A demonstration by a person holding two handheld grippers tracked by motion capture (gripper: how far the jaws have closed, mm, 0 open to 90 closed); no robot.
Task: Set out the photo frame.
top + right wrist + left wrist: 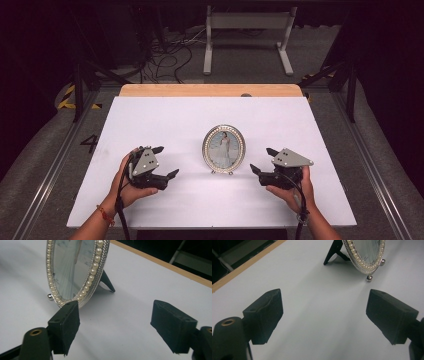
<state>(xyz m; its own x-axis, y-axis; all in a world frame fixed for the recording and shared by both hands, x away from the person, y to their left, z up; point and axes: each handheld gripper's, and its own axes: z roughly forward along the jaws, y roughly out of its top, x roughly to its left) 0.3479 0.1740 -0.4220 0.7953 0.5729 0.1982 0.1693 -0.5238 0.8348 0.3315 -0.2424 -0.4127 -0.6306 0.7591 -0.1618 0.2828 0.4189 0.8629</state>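
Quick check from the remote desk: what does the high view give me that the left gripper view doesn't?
High view alone: both hands, the left gripper and right gripper open on either side of the oval picture frame, apart from it, plus the photo's front. Left gripper view alone: the frame's black rear stand and ball feet close up. Both: the pearl-rimmed frame upright on the white table.

The oval picture frame (224, 149) is silver, its rim set with a row of pale pearl-like beads, and it stands on small shiny silver ball feet with a black prop behind. Its photo is pale blue-grey with a light figure. The tabletop (165, 120) is white, with a light wood strip along its far edge. The left gripper (166, 161) and right gripper (263, 161) are black with grey top plates. A red band circles the left wrist.
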